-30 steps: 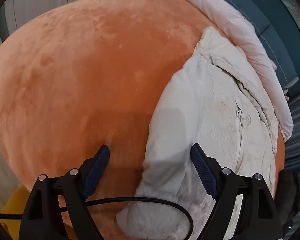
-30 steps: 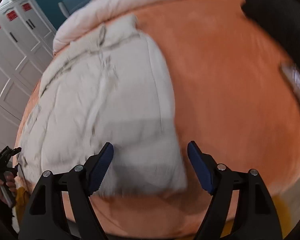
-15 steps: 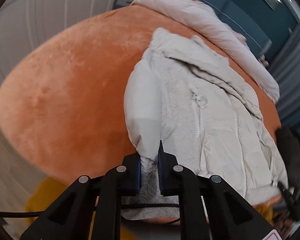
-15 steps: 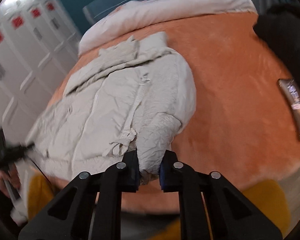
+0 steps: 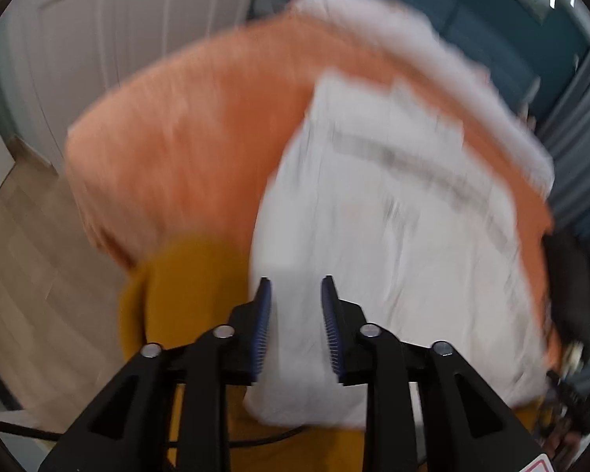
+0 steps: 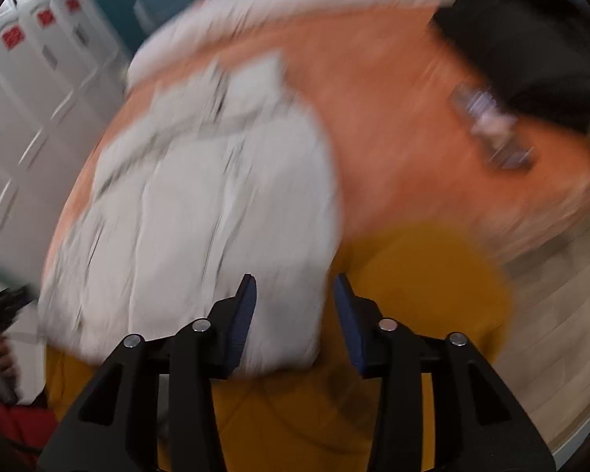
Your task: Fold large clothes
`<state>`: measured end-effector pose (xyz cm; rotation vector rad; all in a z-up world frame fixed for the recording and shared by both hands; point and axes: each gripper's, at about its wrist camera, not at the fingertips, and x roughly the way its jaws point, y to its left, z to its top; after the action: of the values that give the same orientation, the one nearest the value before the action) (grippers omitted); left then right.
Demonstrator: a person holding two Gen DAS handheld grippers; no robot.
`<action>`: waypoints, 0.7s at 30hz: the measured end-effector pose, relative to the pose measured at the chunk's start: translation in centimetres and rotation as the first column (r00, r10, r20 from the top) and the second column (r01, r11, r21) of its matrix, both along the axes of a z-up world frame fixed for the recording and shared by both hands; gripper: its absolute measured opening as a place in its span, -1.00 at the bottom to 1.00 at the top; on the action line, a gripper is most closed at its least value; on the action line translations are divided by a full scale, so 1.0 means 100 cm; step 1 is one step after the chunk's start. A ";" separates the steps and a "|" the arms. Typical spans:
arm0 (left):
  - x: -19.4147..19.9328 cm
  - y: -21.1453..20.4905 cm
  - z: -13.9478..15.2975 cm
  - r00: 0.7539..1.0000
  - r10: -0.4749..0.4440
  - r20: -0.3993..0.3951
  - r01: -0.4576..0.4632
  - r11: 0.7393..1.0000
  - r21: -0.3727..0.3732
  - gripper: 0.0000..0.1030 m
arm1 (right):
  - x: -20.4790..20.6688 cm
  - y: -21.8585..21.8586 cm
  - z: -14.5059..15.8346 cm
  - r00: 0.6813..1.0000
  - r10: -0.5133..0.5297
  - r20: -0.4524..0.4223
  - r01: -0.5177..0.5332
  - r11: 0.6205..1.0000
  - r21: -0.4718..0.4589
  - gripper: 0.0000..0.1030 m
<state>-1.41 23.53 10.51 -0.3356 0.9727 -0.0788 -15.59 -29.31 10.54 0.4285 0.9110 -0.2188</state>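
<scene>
An orange plush bed (image 5: 200, 145) fills both blurred views, its near edge dropping to a mustard-yellow cover (image 6: 421, 275) and, beyond that, pale wood flooring (image 5: 31, 267). A pale bolster or rolled duvet (image 5: 432, 51) runs along the bed's far edge, in front of a teal wall. The large white padded jacket (image 5: 393, 216) lies spread on the bed, reaching from the middle to the near edge, where its hem overhangs the yellow cover. A black garment or bag (image 6: 531, 51) sits at the far right corner of the bed, well apart from the jacket, with a small dark packet (image 6: 491, 126) just beside it on the orange surface. White panelled cabinets (image 6: 27, 98) stand off the bed's left side. The left tongs (image 5: 297, 314) stand partly open, having just been opening, with the jacket's near left hem between the blue pads; blur hides whether they press it. The right tongs (image 6: 295, 310) are likewise partly open after just opening, the jacket's near right corner between them with a gap at the right pad.
</scene>
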 end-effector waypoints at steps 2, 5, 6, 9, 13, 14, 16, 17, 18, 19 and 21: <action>0.013 0.003 0.027 0.993 0.057 0.105 -0.054 0.998 -0.037 -0.24 | 0.009 -0.009 0.022 0.994 -0.049 0.093 0.053 0.998 -0.041 -0.17; 0.054 -0.012 0.045 0.978 0.073 0.196 -0.058 0.995 -0.079 -0.24 | 0.047 -0.007 0.030 0.984 -0.015 0.176 0.018 1.000 -0.011 -0.47; 0.073 -0.024 0.046 0.976 0.072 0.206 -0.057 0.995 -0.076 -0.24 | 0.064 -0.002 0.030 0.982 0.010 0.187 -0.008 1.000 -0.015 -0.53; 0.125 -0.069 0.048 0.966 0.030 0.258 -0.021 0.999 -0.038 -0.24 | 0.131 0.028 0.036 0.956 0.135 0.261 -0.134 0.991 -0.023 -0.58; 0.186 -0.132 0.041 0.949 -0.047 0.312 0.029 0.998 0.065 -0.24 | 0.223 0.077 0.036 0.913 0.281 0.295 -0.283 0.958 -0.037 -0.57; 0.204 -0.146 0.032 0.952 -0.055 0.300 0.030 0.996 0.087 -0.23 | 0.242 0.087 0.033 0.906 0.308 0.290 -0.312 0.949 -0.034 -0.56; 0.233 -0.161 0.013 0.963 -0.066 0.262 0.043 0.995 0.093 -0.23 | 0.289 0.111 0.021 0.894 0.359 0.269 -0.362 0.931 -0.042 -0.56; 0.249 -0.168 -0.001 0.968 -0.056 0.243 0.030 0.993 0.111 -0.23 | 0.305 0.121 0.014 0.889 0.382 0.254 -0.386 0.922 -0.036 -0.56; 0.262 -0.173 -0.014 0.973 -0.053 0.223 0.023 0.991 0.134 -0.23 | 0.320 0.129 0.006 0.886 0.399 0.234 -0.402 0.915 -0.038 -0.56; 0.273 -0.175 -0.027 0.979 -0.046 0.199 0.015 0.987 0.158 -0.23 | 0.332 0.135 -0.003 0.888 0.408 0.213 -0.407 0.912 -0.051 -0.56; 0.296 -0.173 -0.056 0.989 -0.013 0.146 -0.016 0.981 0.194 -0.23 | 0.357 0.142 -0.029 0.890 0.432 0.146 -0.428 0.902 -0.059 -0.57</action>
<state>28.16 6.27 4.94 -0.1480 0.8261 -0.0066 20.12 -15.15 7.62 0.2062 0.8252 0.2093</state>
